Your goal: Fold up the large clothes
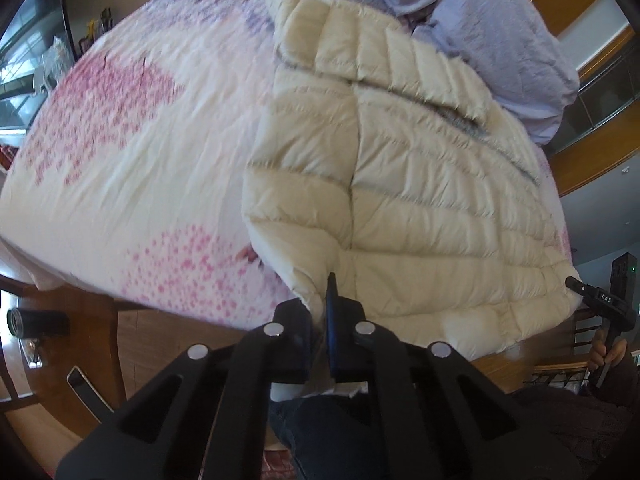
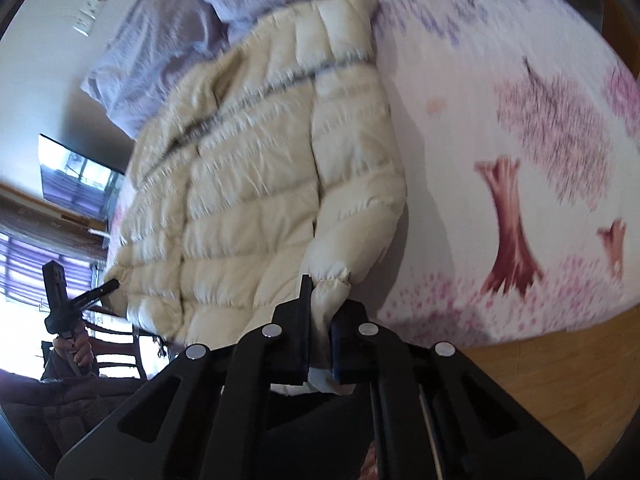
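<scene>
Cream quilted fabric is pinched in both tools: the left gripper [image 1: 325, 320] is clamped on the jacket [image 1: 400, 184] at its near hem, and the right gripper [image 2: 320, 320] is clamped on a sleeve cuff [image 2: 332, 284]. The jacket lies on the bed [image 1: 140, 168] along its near edge, long axis running away toward the lilac pillows [image 1: 500, 40]. Both grippers point steeply down at that edge, side by side, so folding likely means carrying the hem away toward the collar.
</scene>
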